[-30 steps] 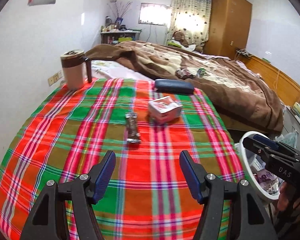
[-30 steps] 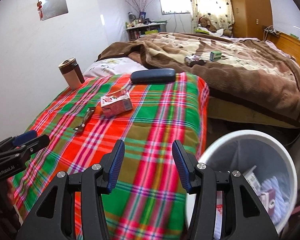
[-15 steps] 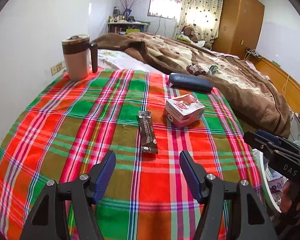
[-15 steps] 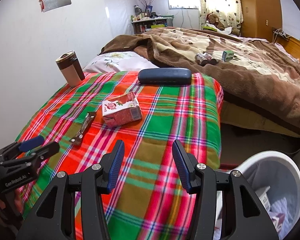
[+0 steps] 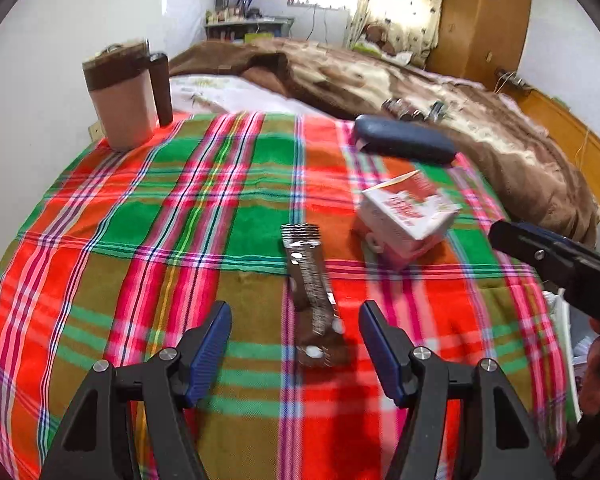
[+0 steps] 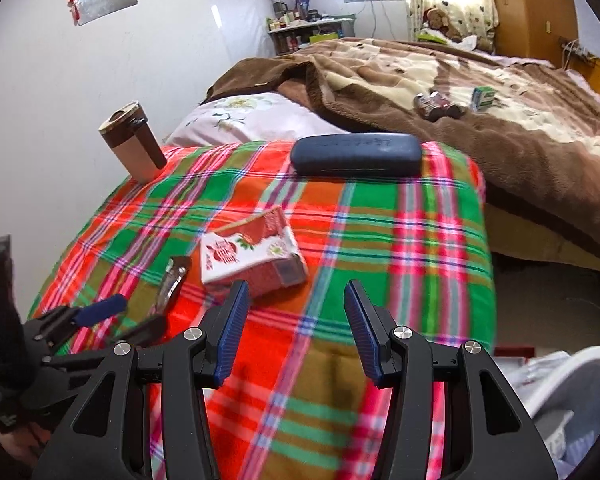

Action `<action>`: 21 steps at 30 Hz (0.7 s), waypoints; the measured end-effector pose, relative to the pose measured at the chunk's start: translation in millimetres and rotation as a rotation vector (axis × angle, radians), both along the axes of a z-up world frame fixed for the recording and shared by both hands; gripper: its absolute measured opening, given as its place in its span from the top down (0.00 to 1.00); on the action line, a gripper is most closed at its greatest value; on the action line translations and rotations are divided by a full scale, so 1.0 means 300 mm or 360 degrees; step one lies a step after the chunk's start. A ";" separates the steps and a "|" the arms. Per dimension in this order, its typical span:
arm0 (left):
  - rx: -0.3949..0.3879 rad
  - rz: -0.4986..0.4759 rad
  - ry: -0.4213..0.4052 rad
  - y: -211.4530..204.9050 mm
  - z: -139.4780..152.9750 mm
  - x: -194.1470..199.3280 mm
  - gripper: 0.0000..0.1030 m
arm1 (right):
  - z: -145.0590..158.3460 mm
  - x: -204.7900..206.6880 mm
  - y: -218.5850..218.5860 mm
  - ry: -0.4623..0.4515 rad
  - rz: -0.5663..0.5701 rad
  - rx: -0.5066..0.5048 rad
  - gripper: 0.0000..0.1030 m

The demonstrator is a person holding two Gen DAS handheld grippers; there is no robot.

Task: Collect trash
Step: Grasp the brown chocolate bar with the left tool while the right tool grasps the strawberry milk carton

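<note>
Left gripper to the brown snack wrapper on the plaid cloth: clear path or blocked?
Probably clear. The left gripper is open with the wrapper lying flat just ahead, lined up between its fingers. Nothing lies between them. The carton sits off to the side, apart from the wrapper.

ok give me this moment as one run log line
left gripper: open, wrapper between jaws, untouched | right gripper: open, by carton | bin: lower right
</note>
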State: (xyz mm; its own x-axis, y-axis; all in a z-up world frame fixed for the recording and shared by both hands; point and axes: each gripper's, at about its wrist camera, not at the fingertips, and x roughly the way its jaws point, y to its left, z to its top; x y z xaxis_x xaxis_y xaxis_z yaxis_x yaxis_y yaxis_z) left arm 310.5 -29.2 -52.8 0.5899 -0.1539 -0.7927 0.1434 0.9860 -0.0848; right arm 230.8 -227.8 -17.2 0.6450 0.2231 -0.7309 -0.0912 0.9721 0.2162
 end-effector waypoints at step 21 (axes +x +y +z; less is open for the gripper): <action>-0.0150 0.0090 0.0035 0.196 -0.015 0.081 0.60 | -0.024 0.121 0.080 0.0120 0.0074 0.0019 0.50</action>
